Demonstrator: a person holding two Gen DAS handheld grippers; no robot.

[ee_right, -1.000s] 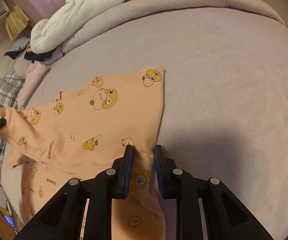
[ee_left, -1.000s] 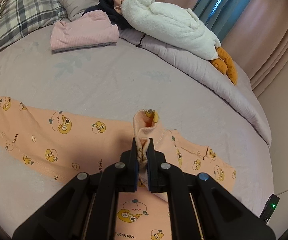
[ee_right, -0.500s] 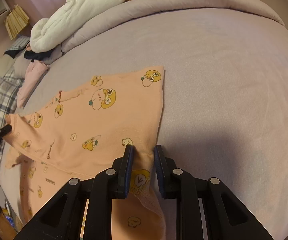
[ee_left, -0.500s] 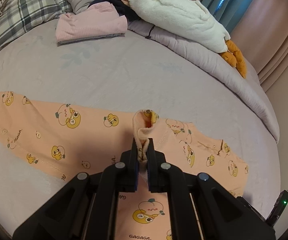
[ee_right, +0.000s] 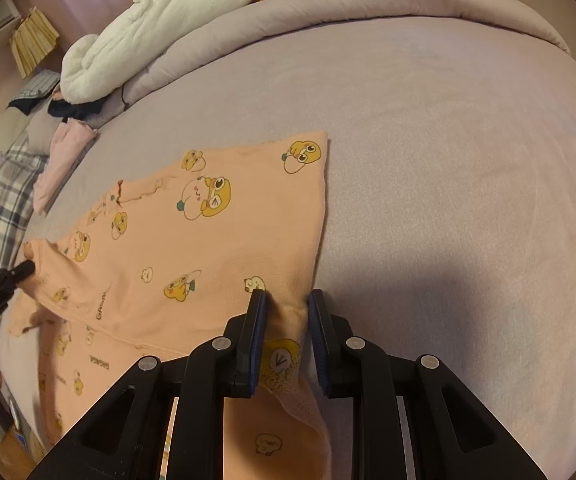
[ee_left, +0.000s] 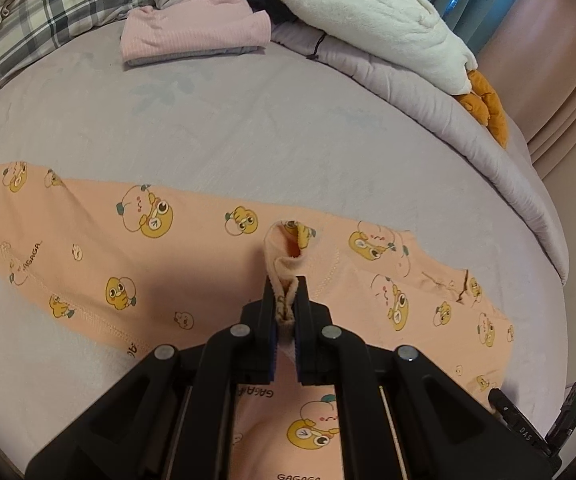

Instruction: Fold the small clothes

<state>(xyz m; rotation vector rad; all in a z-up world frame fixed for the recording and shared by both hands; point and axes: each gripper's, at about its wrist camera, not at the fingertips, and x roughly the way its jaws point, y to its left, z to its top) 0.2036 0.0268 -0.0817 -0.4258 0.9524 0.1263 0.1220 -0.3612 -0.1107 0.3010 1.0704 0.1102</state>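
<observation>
A peach garment (ee_left: 191, 248) printed with yellow cartoon ducks lies spread across the lavender bed (ee_left: 247, 128). My left gripper (ee_left: 285, 285) is shut on a bunched fold of it, which loops up just past the fingertips. The right wrist view shows the same garment (ee_right: 215, 248) stretching off to the left, where the left gripper's tip (ee_right: 23, 269) pinches its far end. My right gripper (ee_right: 283, 297) is shut on the near corner of the cloth. That cloth fills the gap between the pads and hangs below them.
A folded pink garment (ee_left: 195, 32) lies at the far side of the bed beside a plaid pillow (ee_left: 47, 4). A white plush toy (ee_left: 372, 24) with orange feet rests on a rolled lavender duvet (ee_left: 468, 128). A black device with a green light (ee_left: 568, 404) sits at the bed's right edge.
My left gripper has sunk towards the bed with its fold still pinched, so more of the garment lies flat. The right gripper and its corner have stayed put.
</observation>
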